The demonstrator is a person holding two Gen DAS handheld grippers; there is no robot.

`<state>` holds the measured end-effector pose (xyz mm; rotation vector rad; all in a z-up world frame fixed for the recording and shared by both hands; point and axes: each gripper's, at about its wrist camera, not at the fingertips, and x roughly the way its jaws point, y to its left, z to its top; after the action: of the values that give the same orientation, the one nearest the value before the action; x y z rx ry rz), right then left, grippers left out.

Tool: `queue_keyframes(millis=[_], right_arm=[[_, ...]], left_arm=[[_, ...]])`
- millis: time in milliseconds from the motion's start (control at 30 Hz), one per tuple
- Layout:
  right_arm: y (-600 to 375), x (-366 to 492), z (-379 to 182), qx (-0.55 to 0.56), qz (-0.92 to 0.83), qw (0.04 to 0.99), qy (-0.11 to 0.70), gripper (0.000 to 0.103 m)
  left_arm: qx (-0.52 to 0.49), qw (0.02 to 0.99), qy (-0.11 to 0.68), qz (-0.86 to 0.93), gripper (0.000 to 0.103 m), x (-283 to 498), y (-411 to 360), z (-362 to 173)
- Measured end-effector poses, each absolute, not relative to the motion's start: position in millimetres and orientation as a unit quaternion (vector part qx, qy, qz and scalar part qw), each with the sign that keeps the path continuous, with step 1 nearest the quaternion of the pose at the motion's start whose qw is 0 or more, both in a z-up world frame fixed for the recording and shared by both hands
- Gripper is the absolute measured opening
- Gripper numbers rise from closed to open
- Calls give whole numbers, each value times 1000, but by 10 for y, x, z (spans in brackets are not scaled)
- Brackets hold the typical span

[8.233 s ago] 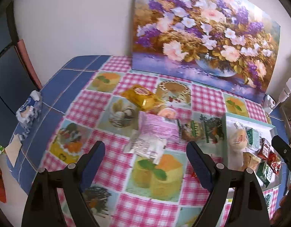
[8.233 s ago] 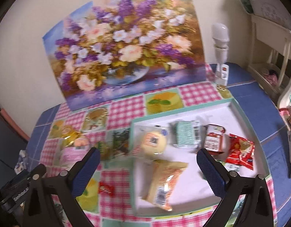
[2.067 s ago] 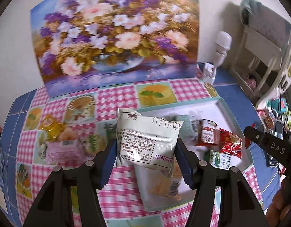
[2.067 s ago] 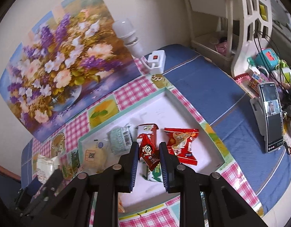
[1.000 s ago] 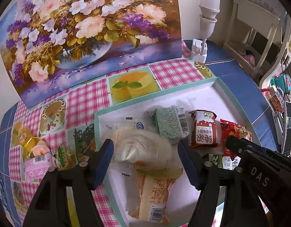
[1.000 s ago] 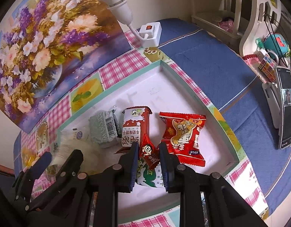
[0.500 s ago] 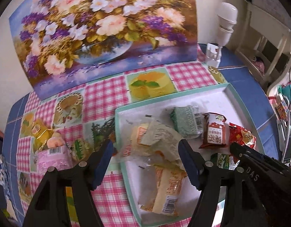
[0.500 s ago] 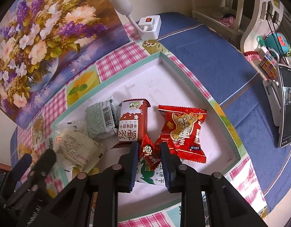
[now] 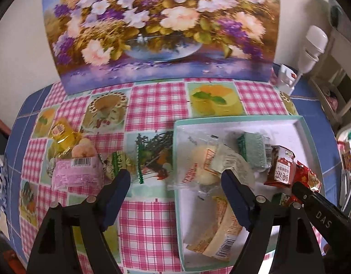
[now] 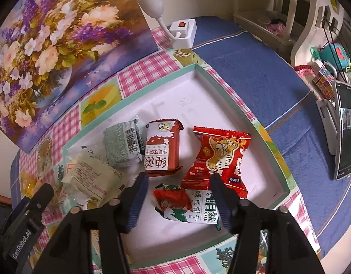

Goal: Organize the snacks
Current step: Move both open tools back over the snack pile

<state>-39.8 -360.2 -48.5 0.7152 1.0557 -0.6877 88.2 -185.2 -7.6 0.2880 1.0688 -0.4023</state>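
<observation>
Both my grippers, left gripper (image 9: 175,183) and right gripper (image 10: 177,188), opening, pinching nothing | small red sachet (image 10: 172,197) dropped in tray (image 10: 223,84) | pink packet (image 9: 76,174), yellow packet (image 9: 61,133) remain far left

Pink-checked tablecloth (image 9: 152,100), mint-rimmed tray (image 9: 234,119)

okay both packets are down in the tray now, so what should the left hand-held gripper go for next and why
Probably swing the left hand-held gripper toward the pink packet on the tablecloth. Its jaws are opening with nothing between them, and the pale packet it hangs near already lies in the tray. The pink packet, the yellow packet and a green-striped packet lie outside the tray; the pink one looks nearest.
</observation>
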Motion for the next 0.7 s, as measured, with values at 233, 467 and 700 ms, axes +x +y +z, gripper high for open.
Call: queue_keyframes(millis=[233,467,700], right_arm=[[-3578,-365,-464,318,-309,758,478,85],[-3540,-337,-423,306,-305,768,472,102],[-3482,-315,-349,293,-299,784,459,103]], left_arm=[[114,836,511,-161,90,977,-1705,-96],[95,838,519,-138,91,1036,-1560,-117],[70,842,521,-120,95,1074,-1370,-109]])
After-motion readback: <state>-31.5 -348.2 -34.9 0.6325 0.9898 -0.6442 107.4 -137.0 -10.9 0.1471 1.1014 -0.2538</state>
